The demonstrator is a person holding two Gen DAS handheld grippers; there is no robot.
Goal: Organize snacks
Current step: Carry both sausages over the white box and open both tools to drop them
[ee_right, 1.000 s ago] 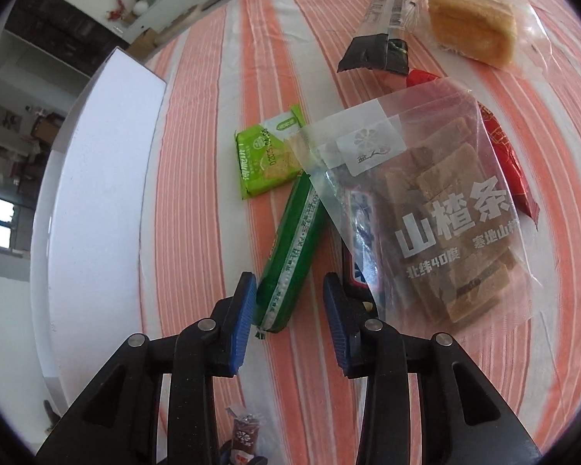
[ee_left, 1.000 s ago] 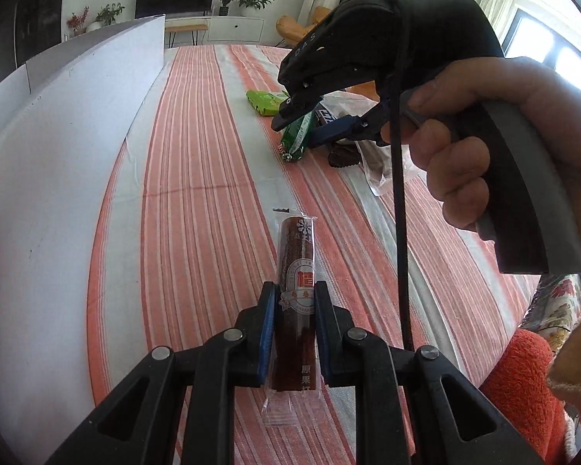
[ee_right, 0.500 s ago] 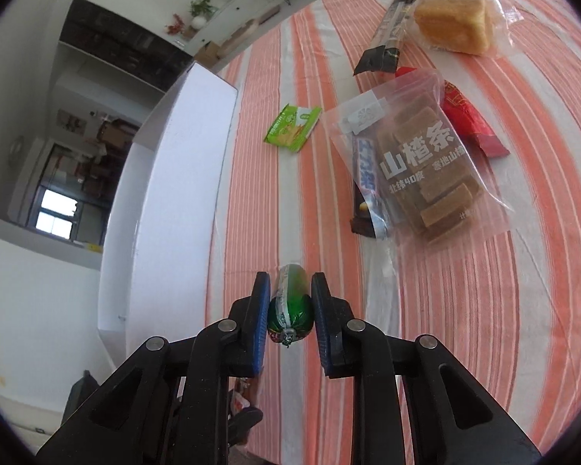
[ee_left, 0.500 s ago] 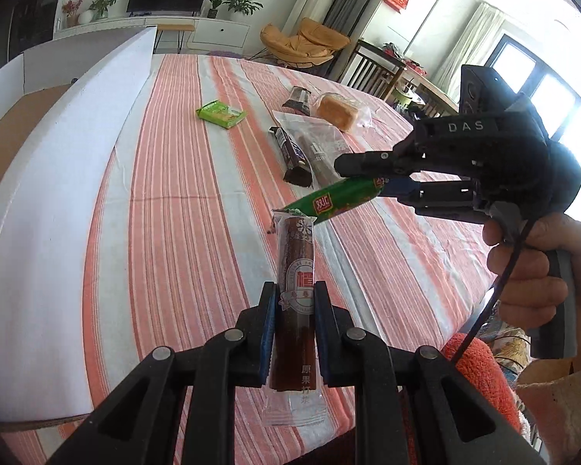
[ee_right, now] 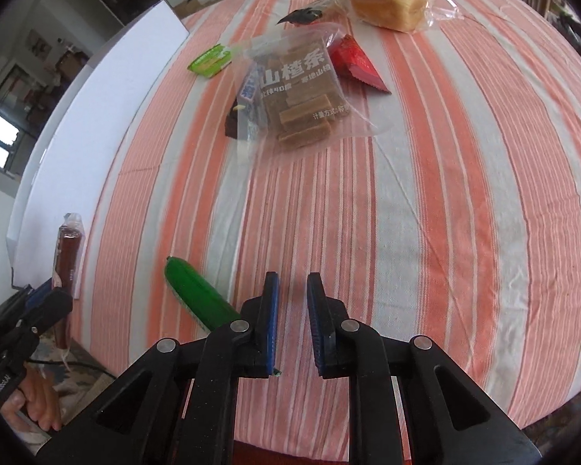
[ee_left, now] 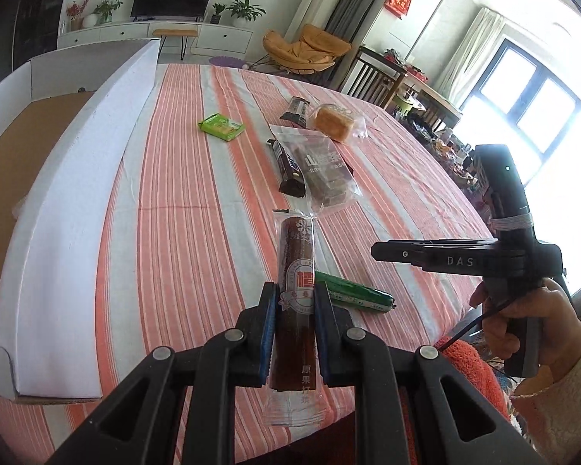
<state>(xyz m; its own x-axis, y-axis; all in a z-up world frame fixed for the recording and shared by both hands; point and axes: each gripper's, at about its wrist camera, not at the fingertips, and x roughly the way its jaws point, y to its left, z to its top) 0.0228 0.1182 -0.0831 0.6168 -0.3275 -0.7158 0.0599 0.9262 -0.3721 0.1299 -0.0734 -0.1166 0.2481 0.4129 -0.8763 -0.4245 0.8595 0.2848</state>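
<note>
The left tongs clamped a brown fruit roll; the right tongs gaped apart, just beside the green sausage.

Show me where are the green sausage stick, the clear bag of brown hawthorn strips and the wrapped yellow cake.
green sausage stick (ee_right: pixel 201 297): right wrist view, mid-body.
clear bag of brown hawthorn strips (ee_right: pixel 300 95): right wrist view, centre of bag.
wrapped yellow cake (ee_right: pixel 389 2): right wrist view, cake's side.

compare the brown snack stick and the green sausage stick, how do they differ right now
The brown snack stick is clamped in the left claw, off the table; the green sausage stick lies loose on the striped cloth. Brown has a clear wrapper with printed label; green is opaque. Both are slim wrapped sticks.
</note>
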